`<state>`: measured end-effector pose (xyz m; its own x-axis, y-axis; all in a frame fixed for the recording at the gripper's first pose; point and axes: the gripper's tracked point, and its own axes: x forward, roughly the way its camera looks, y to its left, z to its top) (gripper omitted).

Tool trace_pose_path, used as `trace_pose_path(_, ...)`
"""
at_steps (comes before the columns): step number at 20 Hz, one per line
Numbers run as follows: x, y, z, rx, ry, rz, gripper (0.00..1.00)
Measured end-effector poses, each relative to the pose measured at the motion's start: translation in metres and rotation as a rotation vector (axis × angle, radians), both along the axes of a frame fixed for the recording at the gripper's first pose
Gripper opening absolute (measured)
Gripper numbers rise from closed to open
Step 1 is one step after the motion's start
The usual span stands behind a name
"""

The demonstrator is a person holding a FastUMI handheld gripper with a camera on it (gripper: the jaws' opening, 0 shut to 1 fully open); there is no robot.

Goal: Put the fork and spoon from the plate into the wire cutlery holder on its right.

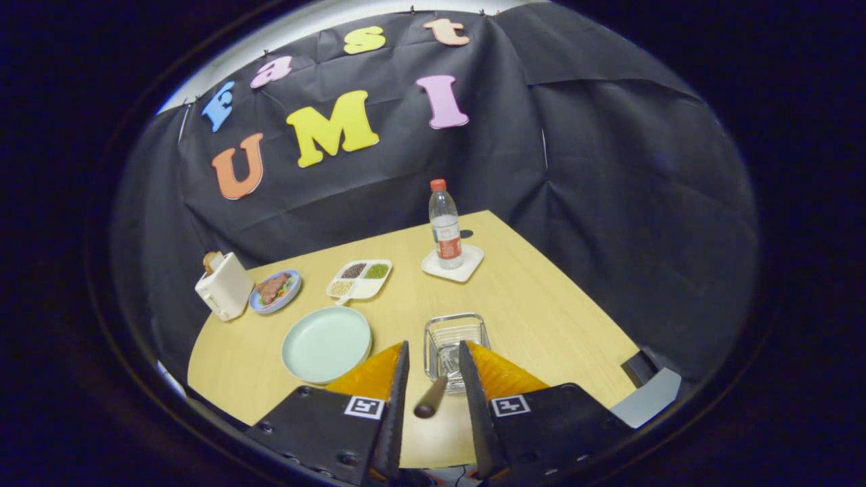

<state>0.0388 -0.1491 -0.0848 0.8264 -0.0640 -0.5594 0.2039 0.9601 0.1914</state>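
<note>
We see the gripper (434, 379) released above the near edge of the table (541, 304), its fingers apart and touching nothing. Between them a brown utensil handle (430, 400) leans out of the wire cutlery holder (454, 345), which stands just ahead of the fingertips; whether it is the fork or the spoon we cannot tell. The pale green plate (326, 343) lies bare just left of the holder. Farther back stand a water bottle (445, 226) on a white coaster (452, 264), a divided dish (359, 279) and a toaster (224, 285).
</note>
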Motion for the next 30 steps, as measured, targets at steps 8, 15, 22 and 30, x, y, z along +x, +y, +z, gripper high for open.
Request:
trace_pose_path(8, -0.035, 0.026, 0.076, -0.093, -0.253, 0.012, 0.73)
trace_pose_path(15, -0.087, 0.075, 0.128, -0.169, -0.465, 0.041, 0.85)
trace_pose_path(22, -0.110, 0.136, 0.131, -0.203, -0.539, 0.091, 0.96)
trace_pose_path(30, -0.117, 0.169, 0.129, -0.253, -0.558, 0.124, 0.95)
